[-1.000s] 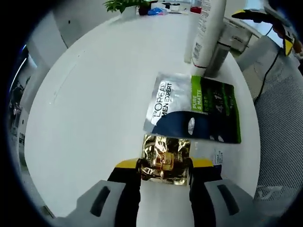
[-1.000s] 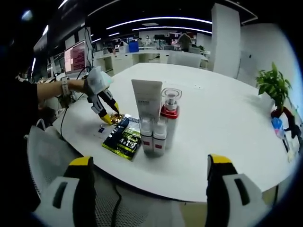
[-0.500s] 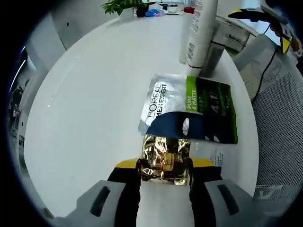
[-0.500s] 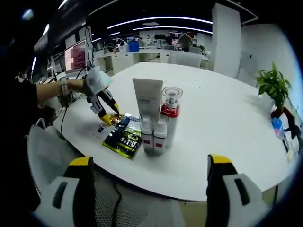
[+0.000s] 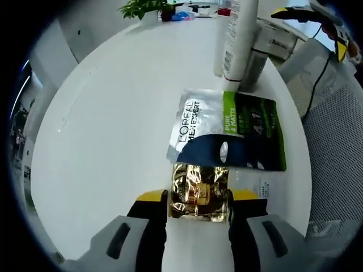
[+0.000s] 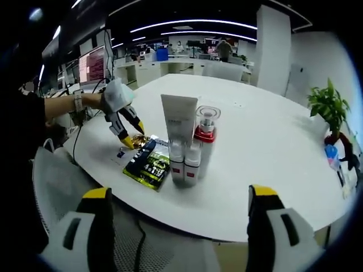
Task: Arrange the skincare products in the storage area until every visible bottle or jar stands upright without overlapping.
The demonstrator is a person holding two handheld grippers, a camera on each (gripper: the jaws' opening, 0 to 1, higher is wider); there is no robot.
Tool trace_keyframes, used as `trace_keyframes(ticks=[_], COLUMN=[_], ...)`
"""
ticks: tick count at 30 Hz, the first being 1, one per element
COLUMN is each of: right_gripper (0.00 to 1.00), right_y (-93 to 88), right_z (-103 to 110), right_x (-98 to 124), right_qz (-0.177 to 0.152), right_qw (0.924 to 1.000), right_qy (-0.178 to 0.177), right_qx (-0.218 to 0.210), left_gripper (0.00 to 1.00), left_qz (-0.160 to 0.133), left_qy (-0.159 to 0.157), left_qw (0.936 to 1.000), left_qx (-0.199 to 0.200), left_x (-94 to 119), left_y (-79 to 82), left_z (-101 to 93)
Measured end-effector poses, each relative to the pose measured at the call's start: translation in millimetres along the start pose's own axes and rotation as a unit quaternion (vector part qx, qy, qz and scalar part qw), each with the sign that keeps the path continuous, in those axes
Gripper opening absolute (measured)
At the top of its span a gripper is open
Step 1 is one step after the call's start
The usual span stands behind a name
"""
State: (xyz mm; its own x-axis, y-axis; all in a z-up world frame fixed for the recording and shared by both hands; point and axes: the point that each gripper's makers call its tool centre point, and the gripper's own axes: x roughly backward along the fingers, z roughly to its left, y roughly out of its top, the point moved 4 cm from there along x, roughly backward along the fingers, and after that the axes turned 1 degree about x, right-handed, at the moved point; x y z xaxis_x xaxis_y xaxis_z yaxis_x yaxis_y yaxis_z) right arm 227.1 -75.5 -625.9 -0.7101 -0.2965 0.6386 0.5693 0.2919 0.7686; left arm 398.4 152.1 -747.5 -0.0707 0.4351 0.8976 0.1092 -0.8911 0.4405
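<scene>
Tall white tube (image 5: 240, 37): top cut off by the picture's edge in the left gripper view. Bottles behind it: mostly hidden. Gold sachet (image 5: 199, 191): print too crumpled to read. Small white sachet (image 5: 256, 186) at the tabletop (image 5: 113, 113) edge: partly covered, text too small.

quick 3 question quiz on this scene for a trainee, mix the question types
1. True or false: the gold sachet sits between the left gripper's jaws.
2. Which lies flat on the white table? A) the green and silver mask packet B) the white tube C) the red-collared bottle
3. Fill in: the right gripper's jaws are ____ and hold nothing.

Key:
1. True
2. A; the tube and bottle stand upright.
3. open
</scene>
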Motion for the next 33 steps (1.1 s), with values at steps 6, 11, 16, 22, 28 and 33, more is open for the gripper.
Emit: trace_keyframes(ticks=[6,11,16,22,28,33], right_gripper=[1.0,1.0,1.0,1.0,1.0,1.0], right_y=[1.6,0.6,2.4,2.1,6.5,12.0], right_z=[2,4,6,2,-3,-6], right_x=[-1,-1,-3,-5,-5,-5], right_qz=[-0.001,-0.002,-0.008,-0.006,-0.011,-0.02], right_qw=[1.0,1.0,0.9999,1.0,0.9998,0.9995], right_qy=[0.002,0.004,0.006,0.005,0.005,0.007], right_qx=[0.001,0.001,-0.002,0.004,0.013,0.023], left_gripper=[0.37,0.36,0.37,0.39,0.43,0.56], left_qz=[0.0,-0.012,-0.018,-0.036,-0.064,-0.113], left_qy=[0.004,0.012,0.017,0.032,0.052,0.068], left_qw=[1.0,0.9999,0.9997,0.9988,0.9962,0.9893], left_qx=[0.005,0.001,0.0,0.007,0.027,0.063], left_x=[0,4,9,26,48,70], left_y=[-0.2,6.2,9.0,9.6,11.9,18.3], left_z=[2.9,2.3,-1.6,-6.4,-15.6,-26.4])
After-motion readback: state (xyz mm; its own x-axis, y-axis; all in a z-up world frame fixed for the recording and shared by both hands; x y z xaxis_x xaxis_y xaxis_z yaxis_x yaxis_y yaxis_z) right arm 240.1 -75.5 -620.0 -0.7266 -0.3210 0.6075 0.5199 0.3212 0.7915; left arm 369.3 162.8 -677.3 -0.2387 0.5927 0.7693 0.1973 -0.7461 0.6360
